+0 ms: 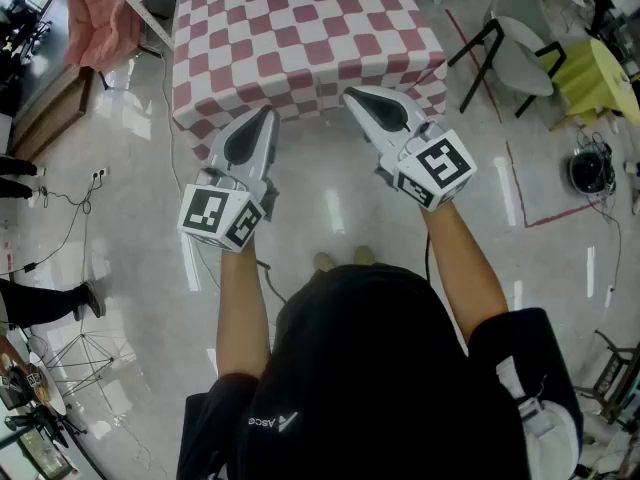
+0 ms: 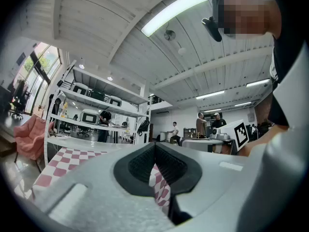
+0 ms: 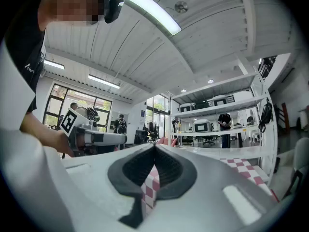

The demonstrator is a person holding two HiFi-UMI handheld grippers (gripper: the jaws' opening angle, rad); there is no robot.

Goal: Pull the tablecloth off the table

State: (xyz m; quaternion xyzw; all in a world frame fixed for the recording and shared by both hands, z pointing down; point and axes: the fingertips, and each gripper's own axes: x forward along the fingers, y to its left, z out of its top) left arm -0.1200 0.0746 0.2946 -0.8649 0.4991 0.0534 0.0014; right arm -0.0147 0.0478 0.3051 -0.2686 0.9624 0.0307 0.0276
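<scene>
A red-and-white checked tablecloth (image 1: 300, 28) covers the table at the top of the head view, its front edge hanging toward me. My left gripper (image 1: 266, 114) is shut on that hanging front edge near the left corner. My right gripper (image 1: 352, 94) is shut on the same edge further right. In the left gripper view the jaws (image 2: 155, 146) meet at their tips, with checked cloth (image 2: 159, 185) showing in the gap behind them. The right gripper (image 3: 155, 149) shows the same, with cloth (image 3: 150, 187) pinched between the pads. The table under the cloth is hidden.
A pink fabric (image 1: 100, 23) hangs over a frame at the upper left. White chairs (image 1: 520, 38) and a yellow object (image 1: 590, 73) stand at the right. A person's feet (image 1: 15, 178) and a tripod (image 1: 80, 353) are at the left. Shelving (image 2: 96, 105) stands beyond the table.
</scene>
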